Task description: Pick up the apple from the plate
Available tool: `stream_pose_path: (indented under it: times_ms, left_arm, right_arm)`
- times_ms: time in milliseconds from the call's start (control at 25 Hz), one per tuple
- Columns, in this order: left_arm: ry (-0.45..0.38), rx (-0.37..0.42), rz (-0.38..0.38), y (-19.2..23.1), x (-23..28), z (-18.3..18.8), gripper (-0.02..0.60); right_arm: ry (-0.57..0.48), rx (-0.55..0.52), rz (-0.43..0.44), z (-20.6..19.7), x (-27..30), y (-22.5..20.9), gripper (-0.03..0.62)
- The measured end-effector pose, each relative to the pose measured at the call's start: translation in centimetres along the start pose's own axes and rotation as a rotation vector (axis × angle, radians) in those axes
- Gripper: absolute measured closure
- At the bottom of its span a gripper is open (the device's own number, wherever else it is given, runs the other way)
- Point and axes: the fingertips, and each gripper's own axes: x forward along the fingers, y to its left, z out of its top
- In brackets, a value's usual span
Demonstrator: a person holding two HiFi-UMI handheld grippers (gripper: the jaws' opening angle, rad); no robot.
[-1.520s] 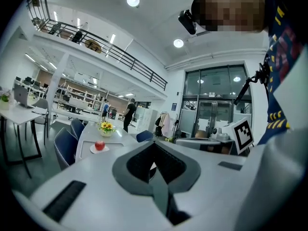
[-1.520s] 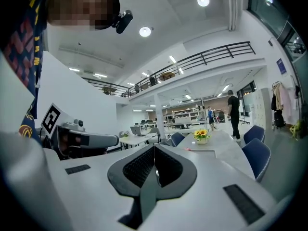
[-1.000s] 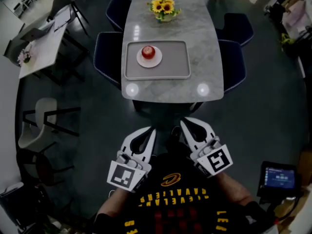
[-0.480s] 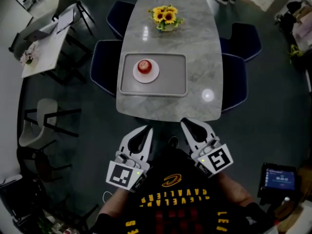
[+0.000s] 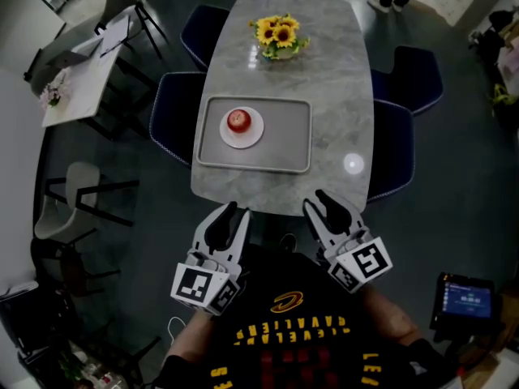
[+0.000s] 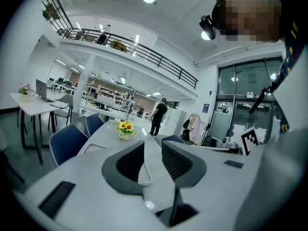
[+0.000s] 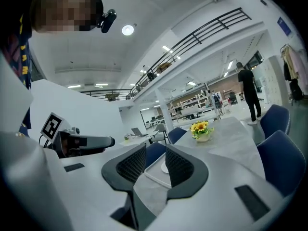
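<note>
Approach | apple on plate, well ahead | left hand-held gripper, right hand-held gripper: jaws just opening, apart, nothing between | advised: straddle apple squarely, close gently.

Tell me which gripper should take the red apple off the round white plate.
Left. The red apple sits on the round white plate at the grey tray's left end, nearer the left gripper than the right gripper. Both grippers' fingers have just been opening, nothing between them.
</note>
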Motion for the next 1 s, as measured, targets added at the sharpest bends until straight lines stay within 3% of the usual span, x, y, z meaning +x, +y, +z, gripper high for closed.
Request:
stream_pose_path:
  times_ms: [280,560,800,1000]
  left_arm:
    - [-0.050,-0.020,0.034,1.9,1.7,1.2,0.445]
    - [0.002,-0.037,0.043,5.2,4.9,1.1,0.432]
    - [0.077,-0.156,-0.005,9.6,7.1,0.7,0.433]
    - [0.160,-0.154,-0.006,13.6,9.2,-0.1,0.433]
  right_arm:
    - [0.010,0.034,-0.015,-0.3,1.1,-2.3,0.477]
    - [0.018,0.044,-0.044,0.3,3.1,-5.0,0.454]
    - [0.055,0.083,-0.041,-0.4,6.0,-5.7,0.454]
    - [0.079,0.147,-0.064,-0.6,9.1,-7.1,0.454]
